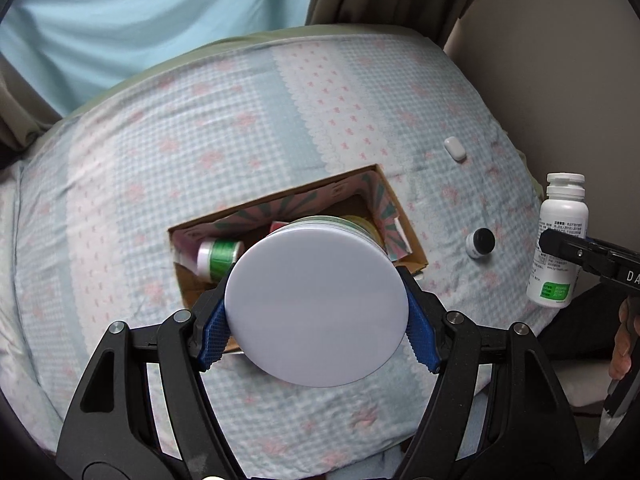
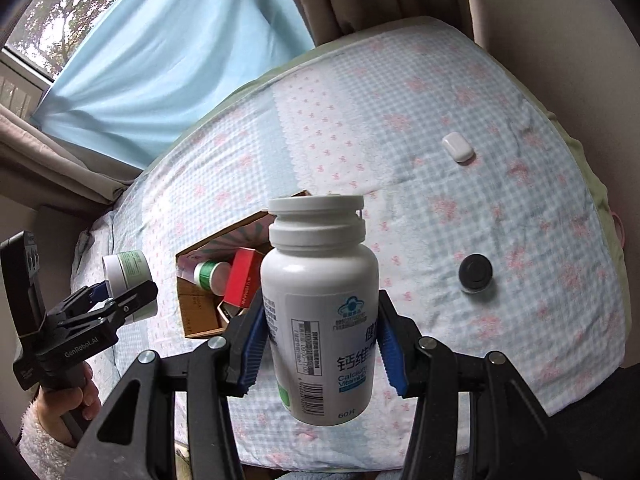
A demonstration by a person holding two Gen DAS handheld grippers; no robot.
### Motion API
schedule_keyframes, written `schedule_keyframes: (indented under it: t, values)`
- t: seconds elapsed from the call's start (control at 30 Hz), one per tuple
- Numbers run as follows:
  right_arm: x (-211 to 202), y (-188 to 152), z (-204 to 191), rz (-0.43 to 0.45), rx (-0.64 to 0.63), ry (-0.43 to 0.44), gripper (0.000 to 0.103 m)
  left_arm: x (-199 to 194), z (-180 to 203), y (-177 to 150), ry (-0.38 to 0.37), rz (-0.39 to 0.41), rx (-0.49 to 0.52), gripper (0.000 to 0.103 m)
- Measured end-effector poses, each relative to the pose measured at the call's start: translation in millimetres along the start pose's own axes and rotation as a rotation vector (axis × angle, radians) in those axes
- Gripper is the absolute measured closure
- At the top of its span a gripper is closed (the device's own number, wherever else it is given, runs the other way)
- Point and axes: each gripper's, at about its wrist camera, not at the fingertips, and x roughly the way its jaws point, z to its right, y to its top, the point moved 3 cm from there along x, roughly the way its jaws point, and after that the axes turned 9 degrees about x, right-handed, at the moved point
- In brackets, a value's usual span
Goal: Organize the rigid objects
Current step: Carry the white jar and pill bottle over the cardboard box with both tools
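The left gripper (image 1: 316,312) is clamped on a round white-lidded jar (image 1: 318,304), its blue finger pads (image 1: 214,330) pressing the lid's left and right edges, so the jar hangs above the near part of an open cardboard box (image 1: 412,256). In the right wrist view that same gripper (image 2: 112,294) shows at the far left, held up by a hand (image 2: 76,400) in a fuzzy white sleeve, tilted with the jar (image 2: 128,276) pointing up and to the right, short of the box (image 2: 200,320). The right gripper (image 2: 320,344) is closed on an upright white pill bottle (image 2: 320,312), with its pads (image 2: 256,344) gripping the lower body on both sides and the cap uppermost; in the left wrist view the bottle (image 1: 560,240) hangs at the right edge of the bed, clear of the cover, with the right gripper's black fingers (image 1: 576,252) across its label. The box lies on a blue checked bedspread (image 1: 160,140) left of centre and holds a green-labelled roll (image 1: 220,256) and a red carton (image 2: 242,278). On the cover to the right of the box stand a small black-capped jar (image 1: 480,242) and, farther back, a small white case (image 1: 455,148), well apart from each other. Blue curtains (image 2: 180,52) hang beyond the far edge of the bed.
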Motion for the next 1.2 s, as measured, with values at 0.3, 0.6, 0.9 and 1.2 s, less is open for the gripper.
schedule_keyframes:
  t: [0.3,0.6,0.9,1.2]
  values:
    - [48,-9,-79,-0.042,-0.052,-0.009,0.057,9,-77,-27,0.010,-0.024,-0.040,0.033]
    - [109,-1,-104,-0.119,-0.104,-0.075,0.057,54,-111,-41,0.011,-0.064,-0.047,0.033]
    - [181,12,-79,-0.192,-0.100,-0.176,0.057,135,-106,-54,0.002,-0.124,-0.012,0.033]
    - [238,17,-52,-0.242,-0.094,-0.255,0.057,175,-88,-76,0.030,-0.159,0.048,0.033]
